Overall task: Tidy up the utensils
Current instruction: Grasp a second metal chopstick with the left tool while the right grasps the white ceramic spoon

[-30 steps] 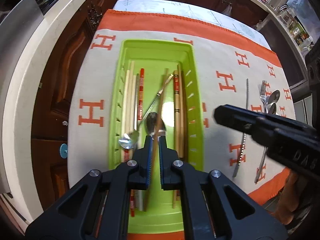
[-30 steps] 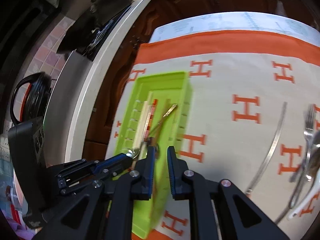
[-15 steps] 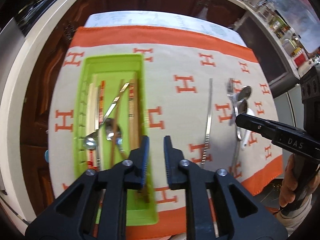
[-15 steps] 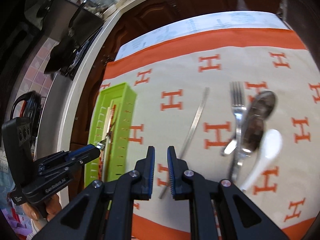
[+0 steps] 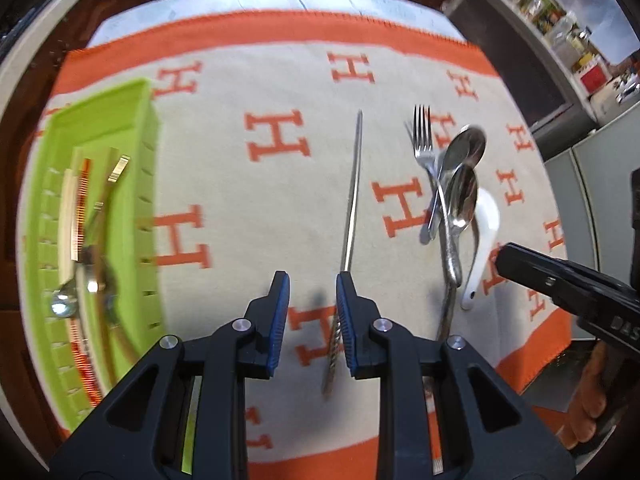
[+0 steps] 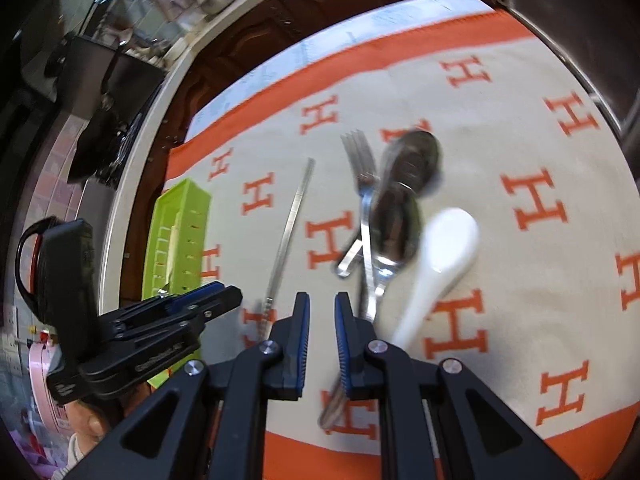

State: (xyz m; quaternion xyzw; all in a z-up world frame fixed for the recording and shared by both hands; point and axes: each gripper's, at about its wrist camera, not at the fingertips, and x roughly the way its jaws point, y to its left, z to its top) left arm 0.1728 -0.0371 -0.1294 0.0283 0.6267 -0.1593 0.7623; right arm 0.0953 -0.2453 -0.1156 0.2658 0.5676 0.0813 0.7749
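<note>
Left gripper (image 5: 309,280) spread, empty, above long twisted-handle steel skewer (image 5: 352,200), frame centre.
Straddle the handle squarely, then pinch; right gripper (image 6: 322,304) also spread.

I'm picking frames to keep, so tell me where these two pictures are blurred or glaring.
Left wrist view: the lime green plastic tray and the utensils in it are smeared by motion, while the long thin metal chopstick stays fairly crisp. Right wrist view: the two stacked steel spoons and white ceramic spoon are blurred throughout, and the straight edges bow under fisheye distortion.
</note>
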